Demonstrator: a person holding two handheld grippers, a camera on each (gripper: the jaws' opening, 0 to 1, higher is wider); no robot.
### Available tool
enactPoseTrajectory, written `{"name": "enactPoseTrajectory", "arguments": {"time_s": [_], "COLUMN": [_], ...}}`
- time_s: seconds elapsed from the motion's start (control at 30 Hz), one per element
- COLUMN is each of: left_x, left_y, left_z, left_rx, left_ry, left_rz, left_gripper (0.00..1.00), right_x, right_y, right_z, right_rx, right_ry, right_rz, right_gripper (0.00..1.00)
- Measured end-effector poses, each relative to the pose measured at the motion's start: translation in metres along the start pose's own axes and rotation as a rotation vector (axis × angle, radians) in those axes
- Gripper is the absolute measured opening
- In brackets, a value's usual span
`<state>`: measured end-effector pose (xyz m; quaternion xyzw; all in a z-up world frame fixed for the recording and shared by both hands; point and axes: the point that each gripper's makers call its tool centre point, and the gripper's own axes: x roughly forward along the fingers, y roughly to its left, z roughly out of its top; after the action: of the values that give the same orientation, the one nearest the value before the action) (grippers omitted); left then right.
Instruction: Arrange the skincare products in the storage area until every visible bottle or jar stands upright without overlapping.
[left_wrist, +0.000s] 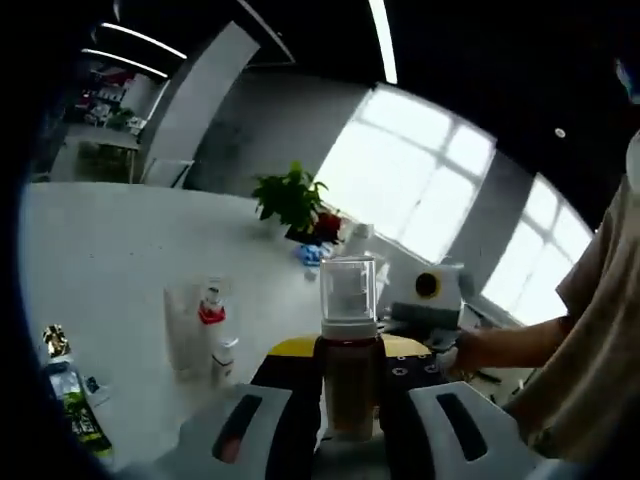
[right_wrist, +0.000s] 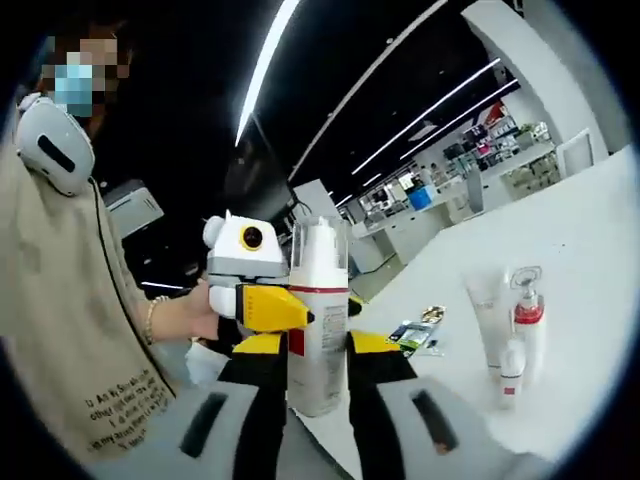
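Left gripper (left_wrist: 350, 425): clamped on an upright brown bottle (left_wrist: 349, 385). Right gripper (right_wrist: 318, 385): clamped on a white bottle (right_wrist: 318, 330). Tubes (right_wrist: 490, 315) stand on the desk (right_wrist: 590, 260), right of it.

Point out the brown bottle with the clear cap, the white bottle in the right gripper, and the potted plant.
Brown bottle (left_wrist: 350, 385): left gripper view, on its body.
White bottle (right_wrist: 318, 345): right gripper view, on its body below the red band.
Potted plant (left_wrist: 290, 195): left gripper view, on its leaves.
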<state>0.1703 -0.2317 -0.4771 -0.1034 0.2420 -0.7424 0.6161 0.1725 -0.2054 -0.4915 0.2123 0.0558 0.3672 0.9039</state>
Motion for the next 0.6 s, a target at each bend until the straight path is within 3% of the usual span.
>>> {"name": "enactPoseTrajectory", "arguments": {"time_s": [0.2,0.3,0.47,0.6], "left_x": [0.001,0.001,0.0,0.002], "left_y": [-0.016,-0.028,-0.037,-0.031], "left_z": [0.012,0.019,0.024,0.022], "left_rx": [0.04,0.043,0.061,0.061], "left_ry": [-0.015,-0.03,-0.021,-0.014], "left_rz": [-0.066,-0.12,-0.148,-0.12], "left_gripper": [0.17,0.17,0.17,0.18], "right_x": [0.002,0.0,0.0,0.002], "right_y": [0.014,0.029,0.036,0.03], "right_z": [0.014,0.022,0.026,0.024], "right_rx": [-0.025,0.001,0.015,0.025], "right_ry": [0.005,-0.016,-0.025,-0.027], "right_rz": [0.091,0.183,0.221,0.21], "right_gripper": [0.22,0.22,0.21,0.2]}}
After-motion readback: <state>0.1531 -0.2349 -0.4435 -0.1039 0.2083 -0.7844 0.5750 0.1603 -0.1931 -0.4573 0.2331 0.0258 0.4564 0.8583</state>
